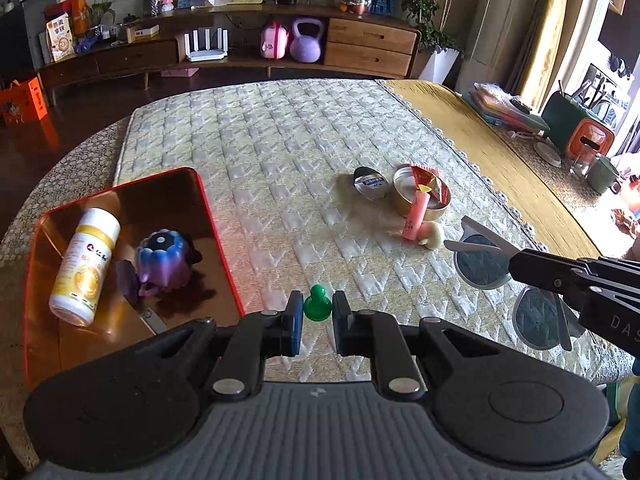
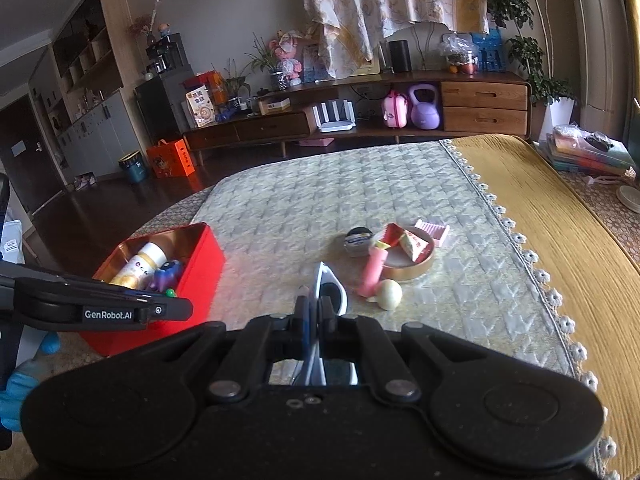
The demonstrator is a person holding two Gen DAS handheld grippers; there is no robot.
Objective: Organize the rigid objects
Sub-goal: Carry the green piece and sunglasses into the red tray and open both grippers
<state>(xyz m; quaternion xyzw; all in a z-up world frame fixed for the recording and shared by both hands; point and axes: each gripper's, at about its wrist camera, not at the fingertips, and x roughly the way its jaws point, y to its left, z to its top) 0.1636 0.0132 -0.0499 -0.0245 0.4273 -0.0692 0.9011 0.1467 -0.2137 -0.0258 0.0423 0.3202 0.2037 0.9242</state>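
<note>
My left gripper [image 1: 317, 312] is shut on a small green pawn-shaped piece [image 1: 317, 304], held above the quilted mat beside the red tin box [image 1: 224, 248]. Inside that box lie a white and yellow bottle [image 1: 86, 266] and a purple flower-shaped toy [image 1: 162, 262]. My right gripper [image 2: 315, 314] is shut on a pair of white-framed sunglasses [image 2: 332, 288], lifted off the mat; the same sunglasses [image 1: 482, 262] hang from it at the right of the left wrist view. On the mat stay a round gold tin [image 1: 424, 196] with snack packets, a pink tube [image 1: 416, 220], a pale egg-shaped thing [image 1: 434, 236] and a small dark cup [image 1: 372, 184].
The red tin box [image 2: 200, 264] sits at the mat's left edge. A pink ridged item [image 2: 434, 232] lies behind the gold tin [image 2: 408, 268]. A yellow cloth [image 2: 560, 248] covers the table's right side, with books [image 1: 508, 112] and containers there. A person's blue-gloved hand [image 2: 20, 384] shows at the left.
</note>
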